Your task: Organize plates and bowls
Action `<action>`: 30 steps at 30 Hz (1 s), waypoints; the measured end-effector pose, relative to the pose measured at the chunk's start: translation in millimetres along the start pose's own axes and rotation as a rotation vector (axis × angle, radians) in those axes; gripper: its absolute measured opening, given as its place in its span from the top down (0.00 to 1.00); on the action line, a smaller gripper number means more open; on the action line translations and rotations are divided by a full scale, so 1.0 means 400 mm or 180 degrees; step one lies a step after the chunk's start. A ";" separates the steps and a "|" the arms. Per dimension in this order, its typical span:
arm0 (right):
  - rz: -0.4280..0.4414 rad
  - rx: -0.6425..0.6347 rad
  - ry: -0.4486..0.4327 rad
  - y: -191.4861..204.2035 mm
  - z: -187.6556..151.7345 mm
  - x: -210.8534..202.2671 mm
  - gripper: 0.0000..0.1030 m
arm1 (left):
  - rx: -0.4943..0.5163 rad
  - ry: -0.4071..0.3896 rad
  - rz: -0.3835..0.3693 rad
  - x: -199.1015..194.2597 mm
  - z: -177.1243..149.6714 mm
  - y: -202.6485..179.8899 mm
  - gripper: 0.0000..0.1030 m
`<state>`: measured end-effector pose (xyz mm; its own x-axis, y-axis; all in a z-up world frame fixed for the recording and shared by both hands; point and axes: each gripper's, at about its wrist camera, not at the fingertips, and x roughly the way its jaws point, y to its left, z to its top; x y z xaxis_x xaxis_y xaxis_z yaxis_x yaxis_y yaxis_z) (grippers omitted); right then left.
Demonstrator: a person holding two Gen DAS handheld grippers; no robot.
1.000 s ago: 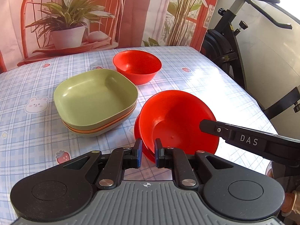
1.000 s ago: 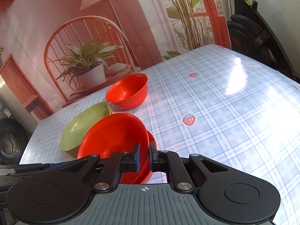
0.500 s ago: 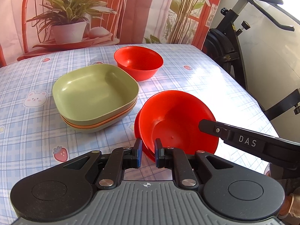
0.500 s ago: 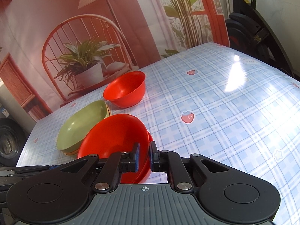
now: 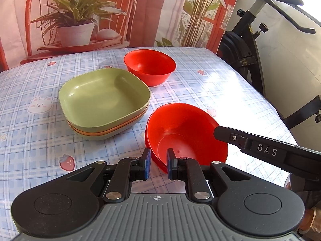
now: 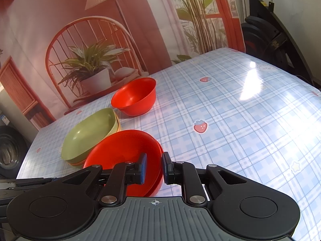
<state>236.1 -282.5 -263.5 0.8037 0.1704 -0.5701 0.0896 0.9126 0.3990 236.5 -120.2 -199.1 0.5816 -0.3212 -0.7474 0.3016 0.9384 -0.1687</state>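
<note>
Two nested red bowls (image 5: 186, 132) sit near the table's front; they also show in the right wrist view (image 6: 124, 152). My left gripper (image 5: 157, 163) straddles their near rim with the jaws slightly apart. My right gripper (image 6: 153, 167) straddles the rim on the other side, with a small gap at the rim; its finger (image 5: 250, 142) shows in the left wrist view. A stack of green and orange square plates (image 5: 104, 100) stands to the left of the bowls and also shows in the right wrist view (image 6: 90, 134). A single red bowl (image 5: 150, 66) stands farther back, also in the right wrist view (image 6: 134, 96).
The table (image 6: 240, 120) has a blue checked cloth with strawberry prints. A backdrop with a printed chair and plant (image 5: 76, 24) hangs behind it. An exercise bike (image 5: 250, 46) stands off the right edge.
Both grippers' jaws have opened a little around the red bowls' rim. The view has shifted slightly; the bowls and plates stay in place.
</note>
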 end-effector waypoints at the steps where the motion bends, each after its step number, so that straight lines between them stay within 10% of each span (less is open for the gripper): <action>1: -0.0003 -0.0007 -0.0005 0.002 0.000 -0.001 0.84 | -0.0020 -0.0002 -0.0012 -0.001 -0.001 0.002 0.83; 16: -0.0034 -0.0187 -0.0190 0.031 0.019 -0.049 0.84 | -0.0298 -0.0198 -0.0020 -0.063 -0.005 0.052 0.82; 30: -0.0076 -0.0546 -0.0729 0.049 0.171 -0.131 0.84 | -0.0236 -0.0923 0.0101 -0.233 0.118 0.086 0.82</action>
<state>236.0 -298.8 -176.8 0.9163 0.0774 -0.3930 0.0250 0.9682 0.2489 228.4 -64.0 -104.8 0.7846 -0.3047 -0.5400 0.2302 0.9518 -0.2026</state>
